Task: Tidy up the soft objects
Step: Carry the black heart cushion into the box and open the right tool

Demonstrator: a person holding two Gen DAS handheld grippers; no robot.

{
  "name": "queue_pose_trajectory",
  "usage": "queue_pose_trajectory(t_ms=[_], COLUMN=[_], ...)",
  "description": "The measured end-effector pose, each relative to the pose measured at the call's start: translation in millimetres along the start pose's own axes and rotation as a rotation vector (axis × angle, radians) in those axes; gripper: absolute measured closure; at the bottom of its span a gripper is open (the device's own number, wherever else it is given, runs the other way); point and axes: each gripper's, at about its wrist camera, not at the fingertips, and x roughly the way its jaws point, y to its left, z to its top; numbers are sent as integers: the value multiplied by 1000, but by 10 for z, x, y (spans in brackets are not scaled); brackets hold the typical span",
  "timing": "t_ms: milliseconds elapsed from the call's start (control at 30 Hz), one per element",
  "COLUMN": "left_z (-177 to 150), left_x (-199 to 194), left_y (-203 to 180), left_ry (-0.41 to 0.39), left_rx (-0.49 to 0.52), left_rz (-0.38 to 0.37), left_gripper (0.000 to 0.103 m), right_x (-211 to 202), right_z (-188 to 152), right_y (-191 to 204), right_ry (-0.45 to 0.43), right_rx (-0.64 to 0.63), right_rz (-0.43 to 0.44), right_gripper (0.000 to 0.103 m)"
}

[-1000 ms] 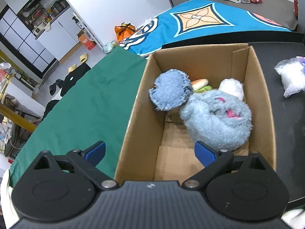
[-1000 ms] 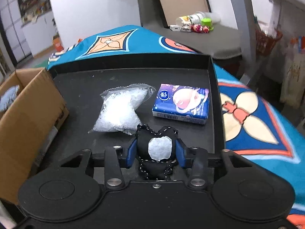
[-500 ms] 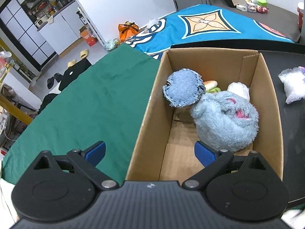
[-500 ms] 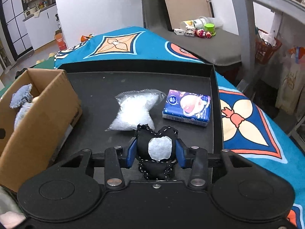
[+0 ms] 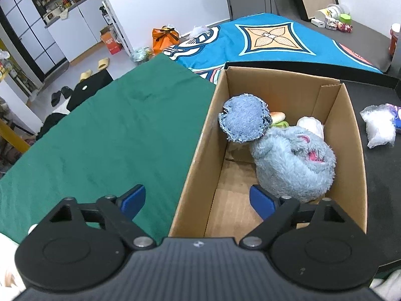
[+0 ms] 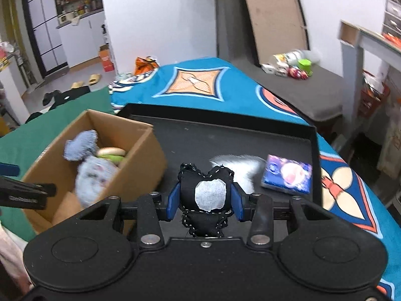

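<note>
An open cardboard box holds a fluffy blue plush, a round denim cushion, a toy burger and a white soft item. My left gripper hovers over the box's near left wall. Its jaws are closing, and no soft object is gripped between them. My right gripper is shut on a black stitched soft toy with a white patch, held above the black tray to the right of the box.
A clear bag of white stuffing and a blue tissue pack lie on the tray. A green cloth covers the table left of the box. A patterned blue cloth lies beyond the tray.
My right gripper has risen with the black toy and swung left, bringing the box into its view. The left gripper's jaws have narrowed a little, and its view has shifted left over the green cloth.
</note>
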Motion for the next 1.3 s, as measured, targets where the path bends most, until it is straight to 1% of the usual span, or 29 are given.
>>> queue_pose_trajectory(t_ms=[100,167,300,367,467,600,667,767,833,1067,1133,1200,1300], left_z=[2,8,18,7,-12,-26,-45,-65,-76,-100,-112,-117,-116], left_x=[17,6,16,41,66,111,131,154,171,195,203,216,219], left_y=[68,135,233,257,302,364,405,466,508,596,615,638,652], left_ry=[0,-8,-15,-5,9,23,30,32,35,26,26,30,32], left_rx=[-28,-58,-93,-98,-111,-131,-139,-159,-170,-195,-199,-208,-212], left_rz=[-23,-39,-69,-90,-115,-150,-171,-194,-215,-259,-267,-275,-284], left_gripper=[22,30,38,46,54,61,69,78,81,82,82,82,82], right_x=[-35,-57,-88,-90,-89,-86,-87,-73,-67,-37,-31,-36,-40], right_z=[77,128,224,268,316,380,413,458,485,625,652,650,646], right_y=[159,276,497,616,777,974,1069,1192,1268,1468,1499,1498,1471], right_ry=[-5,-7,-11,-12,-12,-7,-4,2,0,-13,-25,-33,-35], right_rx=[-13,-22,-40,-54,-70,-74,-77,-90,-103,-120,-112,-103,-92], right_rz=[17,30,51,60,72,98,108,112,110,111,126,126,107], right_gripper=[61,61,61,61,61,61,61,61,61,59,54,44,42])
